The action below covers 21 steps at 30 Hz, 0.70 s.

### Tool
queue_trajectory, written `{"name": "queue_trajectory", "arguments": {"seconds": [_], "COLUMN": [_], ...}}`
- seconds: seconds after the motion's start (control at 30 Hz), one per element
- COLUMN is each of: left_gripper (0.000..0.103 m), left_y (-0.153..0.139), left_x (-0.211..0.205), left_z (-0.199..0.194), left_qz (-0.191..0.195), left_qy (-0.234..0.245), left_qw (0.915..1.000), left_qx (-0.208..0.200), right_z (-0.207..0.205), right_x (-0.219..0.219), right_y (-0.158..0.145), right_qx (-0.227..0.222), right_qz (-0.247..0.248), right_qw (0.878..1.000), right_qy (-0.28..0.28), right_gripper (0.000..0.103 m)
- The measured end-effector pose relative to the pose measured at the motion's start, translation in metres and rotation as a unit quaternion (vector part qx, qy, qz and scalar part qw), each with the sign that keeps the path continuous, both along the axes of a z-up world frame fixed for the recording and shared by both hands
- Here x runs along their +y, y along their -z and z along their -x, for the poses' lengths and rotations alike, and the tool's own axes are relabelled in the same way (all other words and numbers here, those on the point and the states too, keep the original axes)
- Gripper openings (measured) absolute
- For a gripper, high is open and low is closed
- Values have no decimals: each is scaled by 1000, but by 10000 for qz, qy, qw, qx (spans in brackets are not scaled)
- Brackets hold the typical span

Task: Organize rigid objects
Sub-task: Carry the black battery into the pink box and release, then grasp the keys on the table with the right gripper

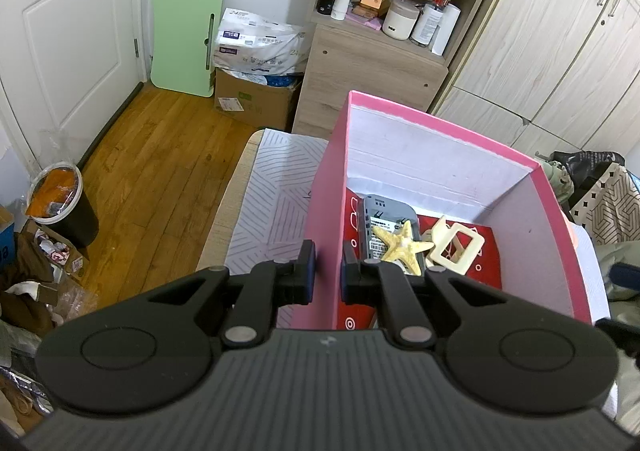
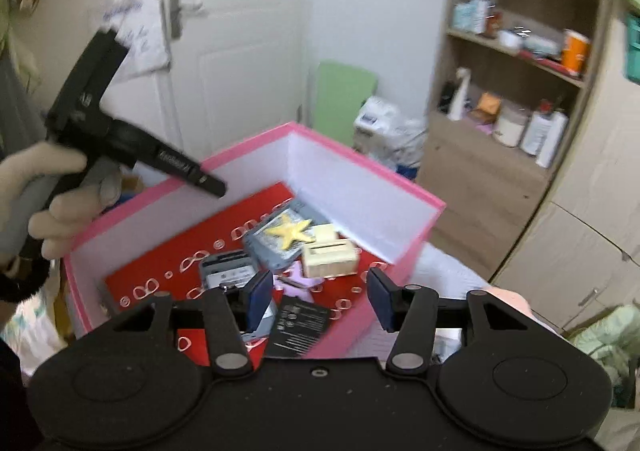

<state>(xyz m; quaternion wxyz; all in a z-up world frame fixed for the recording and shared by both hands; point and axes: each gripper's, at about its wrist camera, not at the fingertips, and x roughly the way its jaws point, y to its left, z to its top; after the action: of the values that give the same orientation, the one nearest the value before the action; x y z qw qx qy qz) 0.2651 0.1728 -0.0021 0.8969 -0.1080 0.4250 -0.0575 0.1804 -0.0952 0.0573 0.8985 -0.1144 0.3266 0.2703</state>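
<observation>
A pink box (image 1: 400, 123) with white inner walls and a red patterned floor stands on the table; it also shows in the right wrist view (image 2: 360, 187). Inside lie a yellow starfish (image 1: 402, 247) on a grey device (image 1: 384, 215), a cream square frame (image 1: 456, 247), a second grey device (image 2: 228, 271) and a black card (image 2: 300, 325). My left gripper (image 1: 328, 271) is shut on the box's left wall, one finger on each side. My right gripper (image 2: 320, 299) is open and empty above the box's near corner. The left gripper shows in the right wrist view (image 2: 120, 139), held by a gloved hand.
A patterned white mat (image 1: 272, 203) covers the table left of the box. A wooden shelf unit (image 1: 384, 35) with bottles and jars stands behind. A cardboard box (image 1: 256, 95), green board (image 1: 186, 35) and bin (image 1: 64, 207) are on the wooden floor. Wardrobe doors (image 1: 560, 63) are at right.
</observation>
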Motion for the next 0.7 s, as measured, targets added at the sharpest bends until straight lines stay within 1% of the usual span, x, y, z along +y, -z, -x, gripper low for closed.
{"name": "queue_trajectory", "arguments": {"seconds": [0.07,0.2,0.37,0.5,0.57,0.6,0.63,0.67,0.7], "left_gripper": [9,9,9,9,9,9,9,9,9], "left_y": [0,0,0,0,0,0,0,0,1], "left_x": [0,-1,-3,-4,-4,-3,-2,-1,-1], "left_z": [0,0,1,2,3,3,3,3,3], "left_qz": [-3,-57,-86,-98,-86,-65,-50,-42,-38], "left_qy": [2,18,26,6,-4,-7,-16,-20,-24], "left_qw": [10000,10000,10000,10000,10000,10000,10000,10000,10000], "left_qx": [-3,-12,-17,-16,-31,-31,-26,-21,-16], "right_z": [4,7,15,19,19,19,19,21,21], "right_x": [-15,-43,-66,-71,-68,-63,-56,-49,-43], "right_y": [3,18,47,67,77,82,90,95,101], "right_qx": [-28,135,115,182,288,360,385,336,262], "right_qz": [-105,-408,-721,-946,-951,-897,-747,-609,-455], "right_qw": [9996,9970,9938,9920,9926,9933,9953,9967,9980], "right_qy": [253,647,838,821,703,626,491,416,346], "right_gripper": [59,59,59,59,58,55,47,44,44]}}
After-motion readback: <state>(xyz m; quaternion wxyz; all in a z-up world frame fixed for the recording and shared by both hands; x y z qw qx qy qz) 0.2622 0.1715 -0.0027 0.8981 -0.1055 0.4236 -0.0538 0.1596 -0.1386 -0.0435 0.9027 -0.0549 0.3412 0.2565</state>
